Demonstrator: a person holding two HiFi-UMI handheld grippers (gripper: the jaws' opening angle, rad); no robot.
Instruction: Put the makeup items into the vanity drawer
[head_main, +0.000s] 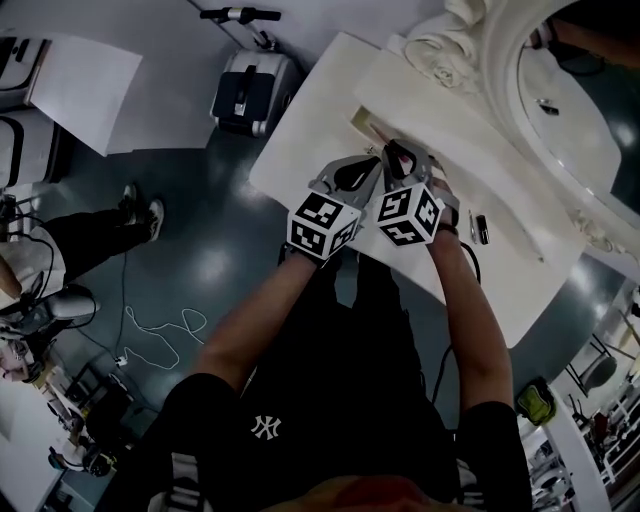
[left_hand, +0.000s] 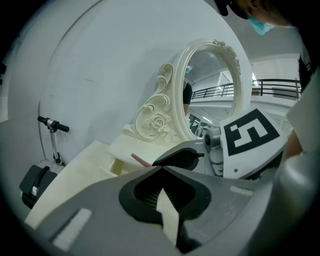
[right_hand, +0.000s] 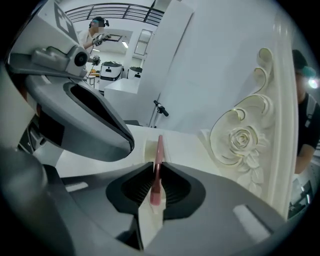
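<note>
The right gripper's (right_hand: 155, 167) jaws pinch a thin, smooth pink stick (right_hand: 158, 162) pointing ahead at the open drawer (left_hand: 116, 167). The left gripper's (left_hand: 162, 170) jaws are pressed together, empty. Only the head view shows a small dark thing (head_main: 481, 228) on the white bench (head_main: 520, 290), right of both jaws.

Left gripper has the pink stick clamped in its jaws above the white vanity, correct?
No. The right gripper holds it: the right gripper view shows the pink stick clamped in its jaws above the white vanity. The left gripper is shut on nothing.
</note>
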